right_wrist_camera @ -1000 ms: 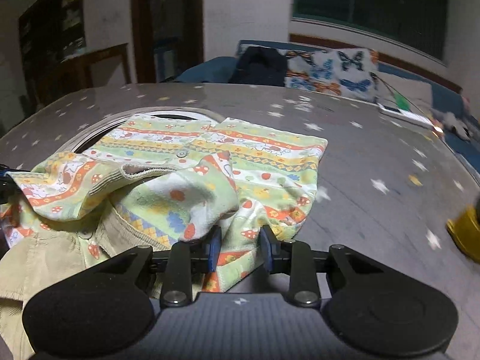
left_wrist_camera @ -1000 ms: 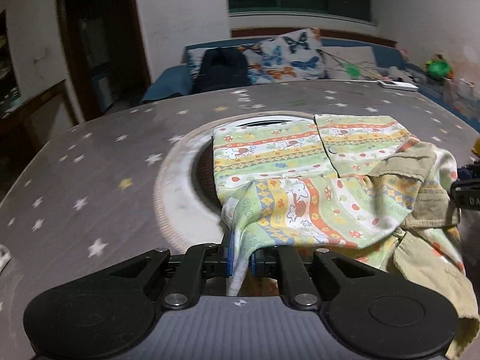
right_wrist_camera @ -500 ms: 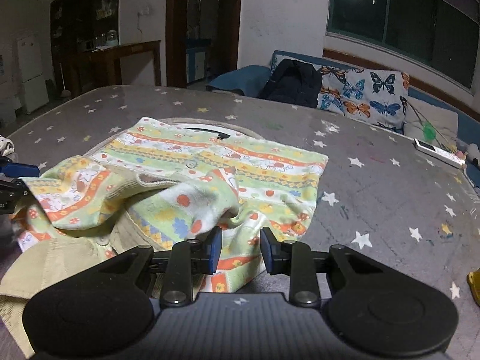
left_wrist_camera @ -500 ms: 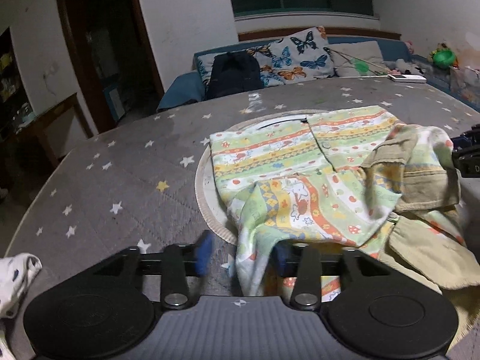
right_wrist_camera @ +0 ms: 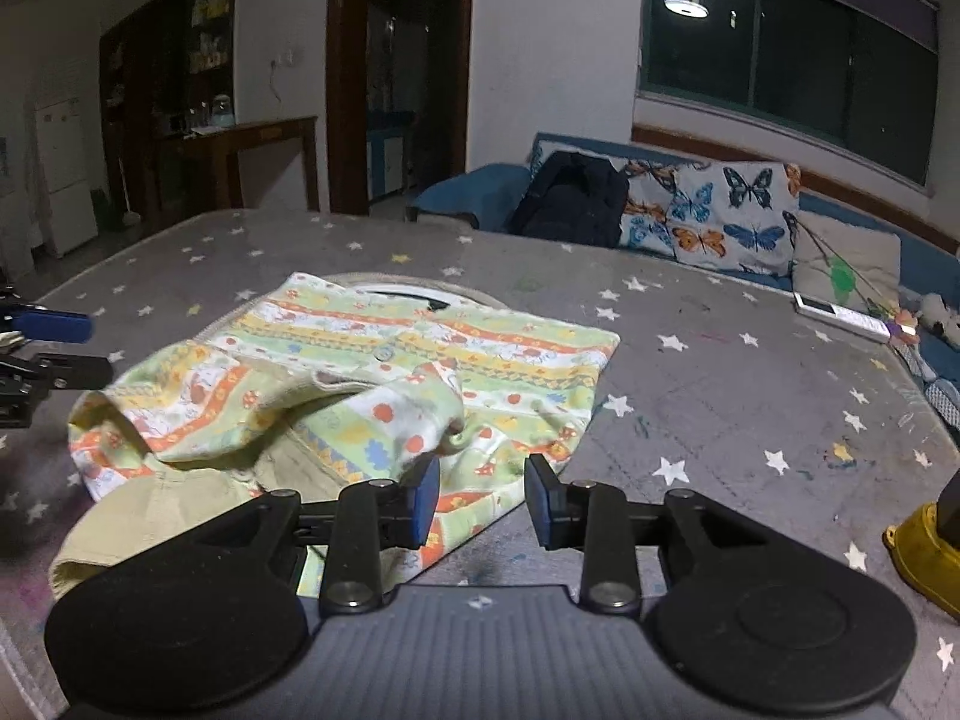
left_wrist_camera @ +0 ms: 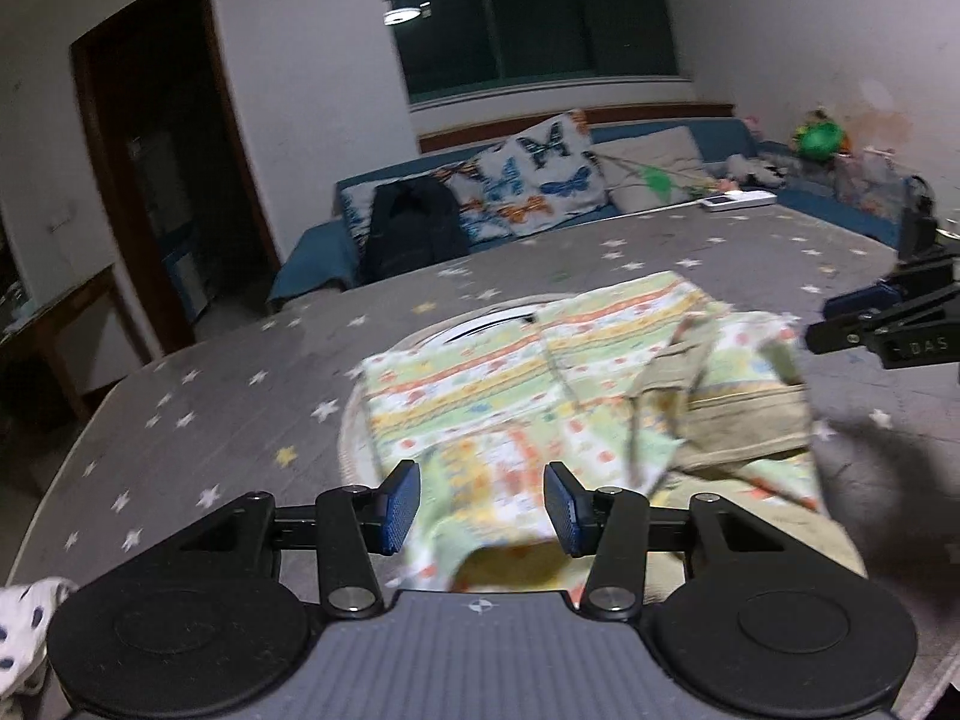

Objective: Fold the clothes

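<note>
A green, yellow and orange patterned child's garment (left_wrist_camera: 510, 384) with a beige lining lies crumpled on the grey star-print table; it also shows in the right wrist view (right_wrist_camera: 384, 384). My left gripper (left_wrist_camera: 480, 507) is open above the garment's near edge, holding nothing. My right gripper (right_wrist_camera: 480, 498) is open over the garment's near right corner, holding nothing. The right gripper's fingers show at the right edge of the left wrist view (left_wrist_camera: 870, 315). The left gripper's fingers show at the left edge of the right wrist view (right_wrist_camera: 42, 342).
The garment lies partly over a round white ring (left_wrist_camera: 480, 330) set in the table. A white remote (right_wrist_camera: 840, 315) lies far right. A yellow object (right_wrist_camera: 924, 552) sits near right. A white dotted cloth (left_wrist_camera: 24, 630) lies near left. A sofa with butterfly cushions (left_wrist_camera: 528, 180) stands behind.
My left gripper opened and let go of the garment's edge, then rose and drew back. My right gripper opened wider and also pulled back. The garment settled on the table.
</note>
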